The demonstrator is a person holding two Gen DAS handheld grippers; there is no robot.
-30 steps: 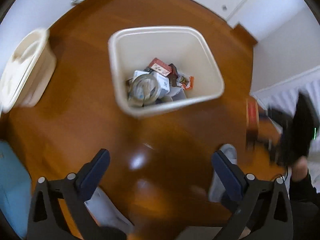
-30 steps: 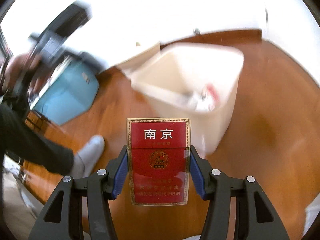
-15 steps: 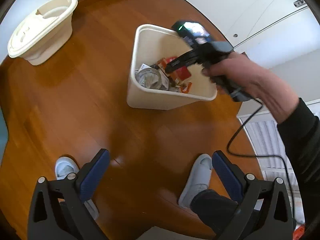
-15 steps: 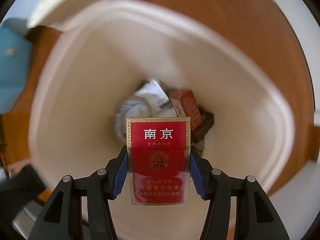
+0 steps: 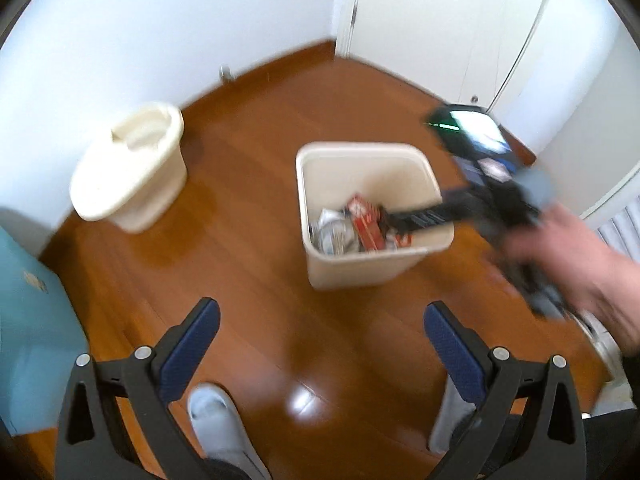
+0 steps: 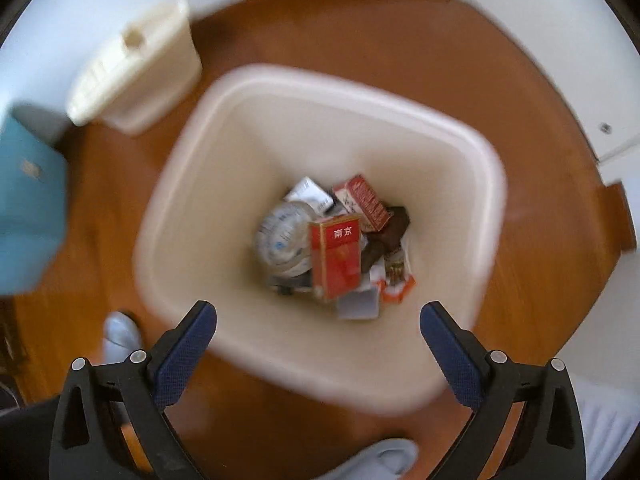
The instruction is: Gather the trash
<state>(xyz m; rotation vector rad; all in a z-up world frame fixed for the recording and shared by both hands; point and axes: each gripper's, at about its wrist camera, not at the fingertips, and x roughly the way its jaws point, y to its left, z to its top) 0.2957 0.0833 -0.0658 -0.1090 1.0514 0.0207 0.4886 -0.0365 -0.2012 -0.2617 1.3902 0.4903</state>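
A cream waste bin (image 6: 192,216) stands on the wooden floor, also in the left wrist view (image 5: 360,268). A red cigarette pack (image 6: 335,258) lies inside it on top of other trash: a second red box (image 6: 364,200), a crushed clear bottle (image 6: 280,240), wrappers. My right gripper (image 6: 318,316) is open and empty, above the bin's near rim; in the left wrist view it (image 5: 412,216) reaches over the bin. My left gripper (image 5: 320,320) is open and empty, held back from the bin over the floor.
A cream bin lid (image 5: 132,168) lies on the floor to the left, near the white wall. A light blue box (image 5: 28,320) is at the far left. The person's slippered feet (image 5: 220,420) are below the grippers. White doors (image 5: 440,20) stand behind.
My right gripper opened and the red cigarette pack dropped into the bin. The right gripper has pulled up and back. The left gripper has drawn back from the bin.
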